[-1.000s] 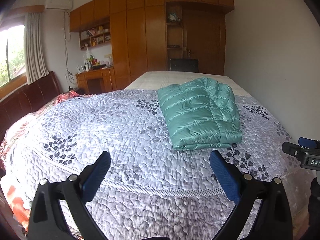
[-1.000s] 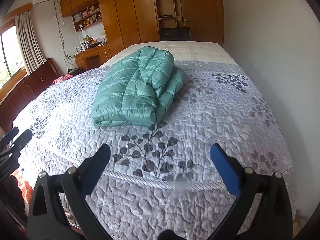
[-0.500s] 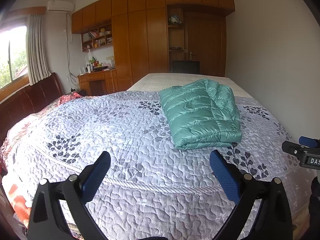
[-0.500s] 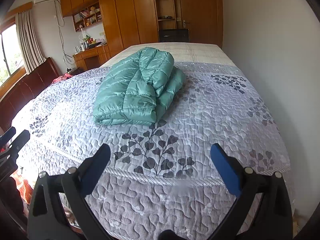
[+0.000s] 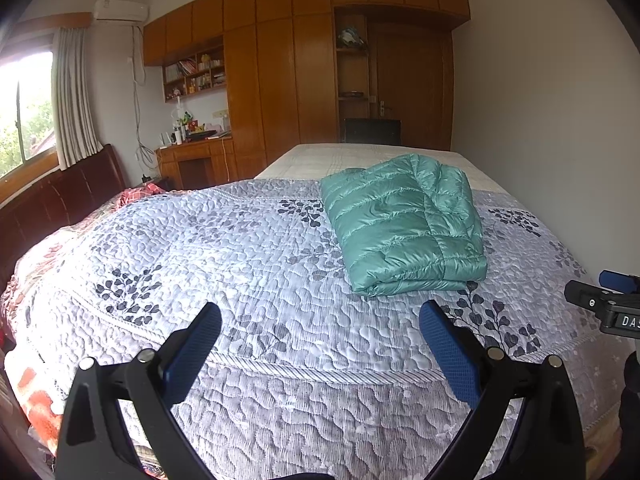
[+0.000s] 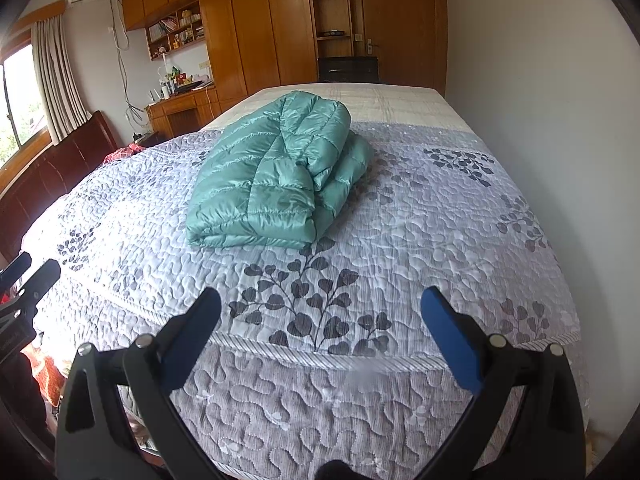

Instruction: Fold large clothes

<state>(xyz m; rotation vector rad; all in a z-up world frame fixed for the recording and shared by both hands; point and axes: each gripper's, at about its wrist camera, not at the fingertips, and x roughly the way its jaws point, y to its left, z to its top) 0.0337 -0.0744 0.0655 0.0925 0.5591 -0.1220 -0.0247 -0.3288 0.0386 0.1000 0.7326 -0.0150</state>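
The folded teal quilted puffer jacket (image 6: 276,178) lies well ahead, long axis running away; right gripper (image 6: 320,312) nearer, both grippers' fingers released, left gripper (image 5: 320,320) too.

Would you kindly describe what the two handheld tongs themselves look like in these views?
Both the left tongs and right tongs look alike: matte black, angular forked arms with silver round fasteners at the joints, ending in flat fingers faced with textured blue pads. In the left wrist view, the right unit's side carries a white label reading "DAS", cut off. No cables or sleeves show.
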